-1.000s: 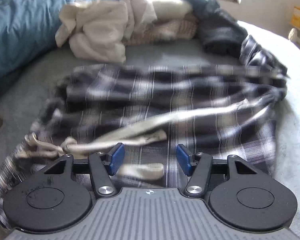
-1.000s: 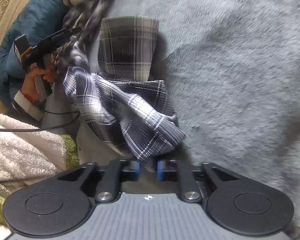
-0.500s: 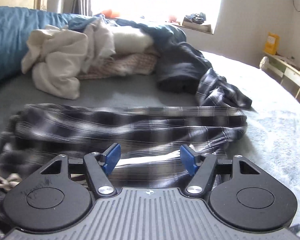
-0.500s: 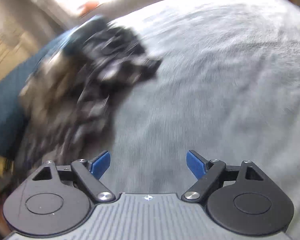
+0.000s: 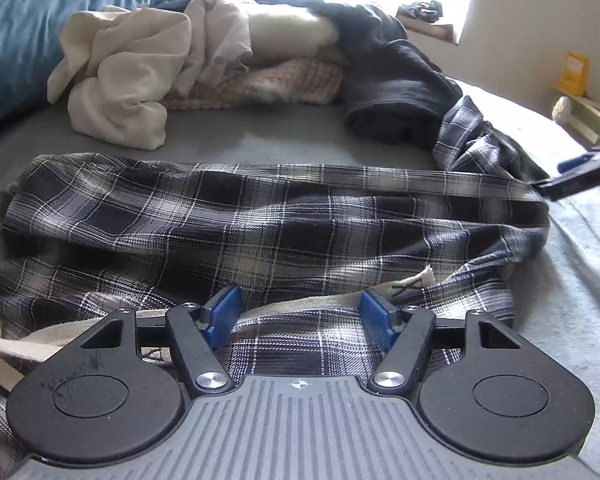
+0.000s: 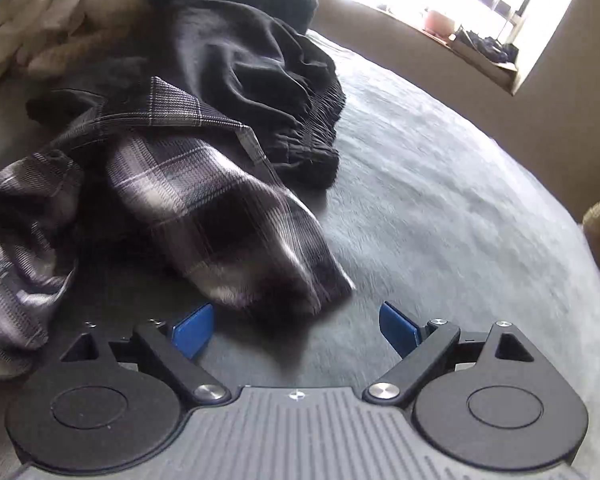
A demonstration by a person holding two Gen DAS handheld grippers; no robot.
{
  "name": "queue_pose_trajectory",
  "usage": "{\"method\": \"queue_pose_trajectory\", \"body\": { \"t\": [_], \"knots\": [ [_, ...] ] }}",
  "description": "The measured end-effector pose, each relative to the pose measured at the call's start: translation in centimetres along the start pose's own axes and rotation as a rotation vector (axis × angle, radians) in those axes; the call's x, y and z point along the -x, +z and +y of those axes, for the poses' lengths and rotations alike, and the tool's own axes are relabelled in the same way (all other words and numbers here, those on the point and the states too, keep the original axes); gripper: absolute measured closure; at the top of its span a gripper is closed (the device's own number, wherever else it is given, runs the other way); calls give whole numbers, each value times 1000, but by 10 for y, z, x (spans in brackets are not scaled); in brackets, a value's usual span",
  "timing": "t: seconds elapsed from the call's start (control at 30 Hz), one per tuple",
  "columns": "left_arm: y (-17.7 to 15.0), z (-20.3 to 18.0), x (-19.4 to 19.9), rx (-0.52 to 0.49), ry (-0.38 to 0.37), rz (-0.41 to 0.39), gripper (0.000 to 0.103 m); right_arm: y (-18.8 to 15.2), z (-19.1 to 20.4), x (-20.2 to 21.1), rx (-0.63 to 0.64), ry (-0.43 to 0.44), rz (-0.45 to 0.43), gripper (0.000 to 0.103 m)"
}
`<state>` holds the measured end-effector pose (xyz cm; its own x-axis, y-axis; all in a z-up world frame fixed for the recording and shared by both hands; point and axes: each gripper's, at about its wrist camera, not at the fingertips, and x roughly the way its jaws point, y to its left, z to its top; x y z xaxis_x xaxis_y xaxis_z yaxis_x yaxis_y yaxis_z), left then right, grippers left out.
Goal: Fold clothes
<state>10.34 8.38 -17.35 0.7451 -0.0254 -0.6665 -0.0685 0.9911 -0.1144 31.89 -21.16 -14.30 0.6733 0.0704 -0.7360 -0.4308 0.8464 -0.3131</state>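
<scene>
Both hand-held grippers, left (image 5: 300, 316) and right (image 6: 296, 328), gape empty; limp plaid pants (image 5: 260, 224) probably lift best by the waistband.

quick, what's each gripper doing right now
Left gripper: open over the plaid pants, gripping nothing.
Right gripper: jaws just opened wide, empty.

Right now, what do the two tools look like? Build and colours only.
Both match: left tool and right tool each have blue pads on black linkage arms with silver pivot screws, two round black discs, and a ribbed grey body with a small crosshair mark. Scribbled marks on the left tool's left disc. No cables or sleeves visible.
</scene>
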Motion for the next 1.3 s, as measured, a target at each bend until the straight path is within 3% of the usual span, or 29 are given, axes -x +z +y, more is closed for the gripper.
{"method": "queue_pose_trajectory", "body": {
  "t": [0.13,0.17,0.2,0.27,0.33,0.57,0.73,0.9,1.1,1.3],
  "knots": [
    [-1,-1,-1,14,10,-7,36,9,-10,-21,-94,-3,-12,10],
    [-1,-1,-1,13,13,-9,36,9,-12,-22,-120,15,-18,25],
    [-1,-1,-1,11,15,-11,36,7,-14,-19,-143,19,-29,49],
    [-1,-2,-1,11,21,-9,36,4,-17,-9,-186,7,-54,79],
    [0,-1,-1,24,27,-8,36,0,-27,6,-244,-15,-77,92],
    [2,4,-2,68,47,-11,36,-29,-99,86,-453,-99,-103,95],
    [1,10,-2,89,46,-19,36,-83,-157,148,-567,-209,-40,95],
    [1,12,-1,101,50,-25,36,-131,-183,216,-621,-284,2,95],
    [4,16,2,120,69,-18,36,-165,-207,285,-812,-250,36,95],
    [8,25,3,140,90,-10,36,-223,-222,333,-1108,-116,78,95]
  ]
}}
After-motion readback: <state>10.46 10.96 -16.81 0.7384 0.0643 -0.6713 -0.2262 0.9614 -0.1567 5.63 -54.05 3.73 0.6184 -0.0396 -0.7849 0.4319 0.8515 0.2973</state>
